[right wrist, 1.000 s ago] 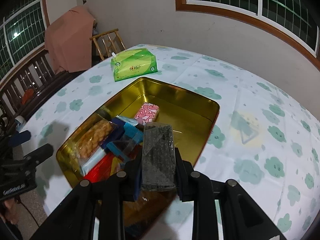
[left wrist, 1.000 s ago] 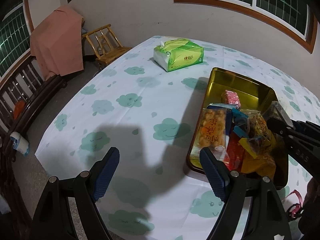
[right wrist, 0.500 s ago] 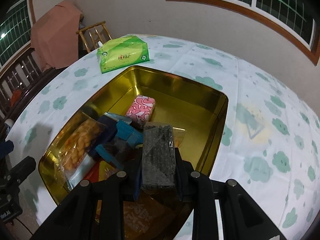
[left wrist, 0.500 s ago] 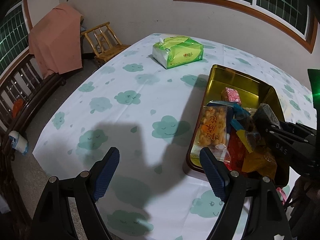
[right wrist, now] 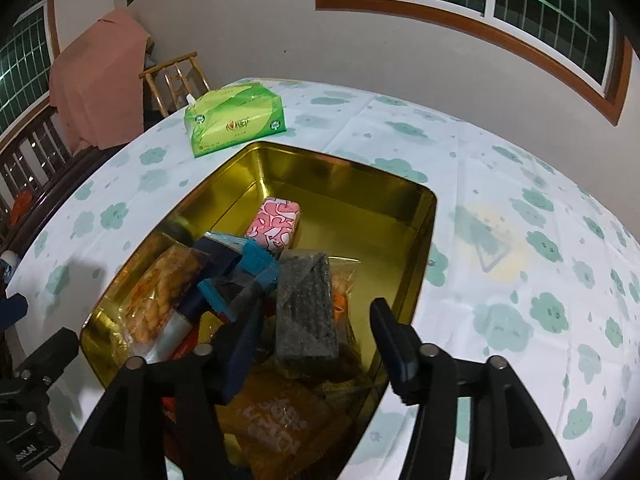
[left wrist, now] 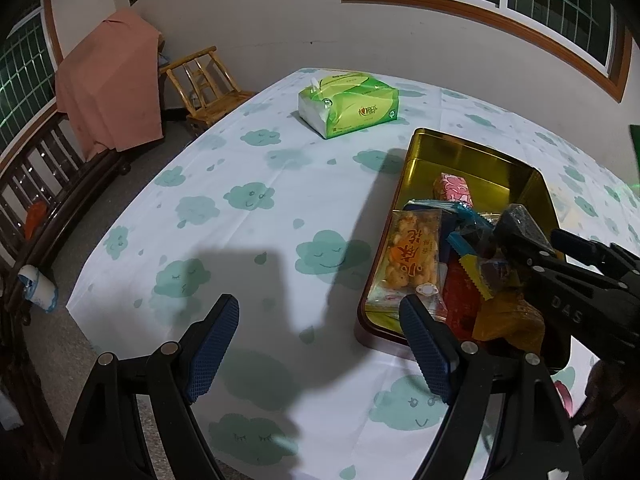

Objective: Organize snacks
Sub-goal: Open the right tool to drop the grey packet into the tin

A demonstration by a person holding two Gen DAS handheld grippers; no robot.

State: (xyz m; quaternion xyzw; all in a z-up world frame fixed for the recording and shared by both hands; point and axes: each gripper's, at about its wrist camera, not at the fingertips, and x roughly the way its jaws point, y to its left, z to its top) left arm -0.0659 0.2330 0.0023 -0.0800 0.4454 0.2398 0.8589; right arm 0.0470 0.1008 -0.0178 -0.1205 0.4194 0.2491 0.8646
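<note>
Snacks fill the near half of a rectangular gold metal tin (right wrist: 420,216) on a round table under a white cloth with green cloud prints (left wrist: 248,200). Right gripper (right wrist: 316,344) hangs over that heap; its jaws have just been opening and now stand apart, with a dark grey speckled bar in clear wrap (right wrist: 306,306) between them, the right pad clear of it, the left pad close beside it, contact there unclear. That bar's long axis runs along the fingers, its far end pointing toward the tin's back wall and tilted up on the pile. Beyond it lies a pink-and-white patterned packet (right wrist: 276,222), alone on bare gold floor. Left gripper (left wrist: 320,352) hovers over the cloth by the tin's near corner, jaws wide and empty. A green tissue pack (left wrist: 352,104) sits farther back.
</note>
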